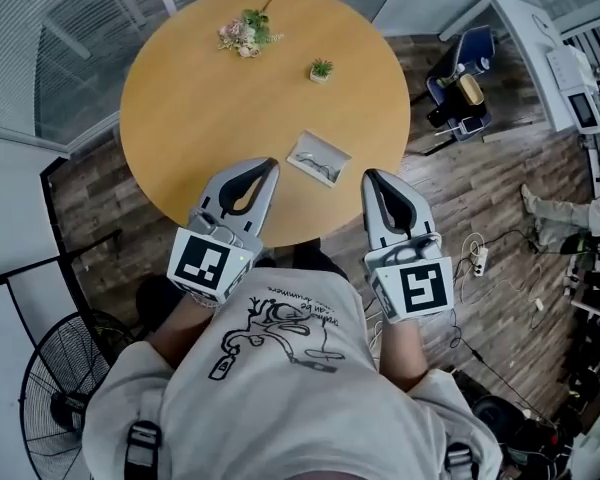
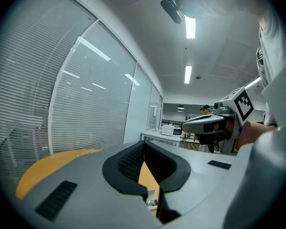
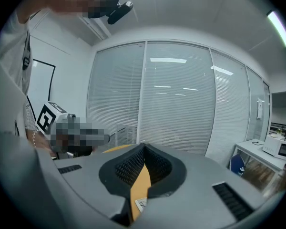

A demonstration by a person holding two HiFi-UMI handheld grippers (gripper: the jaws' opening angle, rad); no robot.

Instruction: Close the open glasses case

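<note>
An open white glasses case (image 1: 318, 159) lies near the front edge of the round wooden table (image 1: 180, 98), with glasses lying in it. My left gripper (image 1: 271, 166) hovers just left of the case, its jaws together and nothing held. Just right of the case, my right gripper (image 1: 369, 176) sits over the table's edge, jaws likewise together and empty. In the left gripper view my left gripper (image 2: 144, 145) shows its pads meeting at the tip, with the right gripper (image 2: 202, 125) across from it. My right gripper (image 3: 143, 148) looks the same in its own view.
A dried flower bunch (image 1: 245, 33) and a small potted plant (image 1: 321, 69) stand at the table's far side. A floor fan (image 1: 60, 398) is at lower left, a blue chair (image 1: 467, 68) at upper right, a power strip (image 1: 477, 260) with cables on the floor.
</note>
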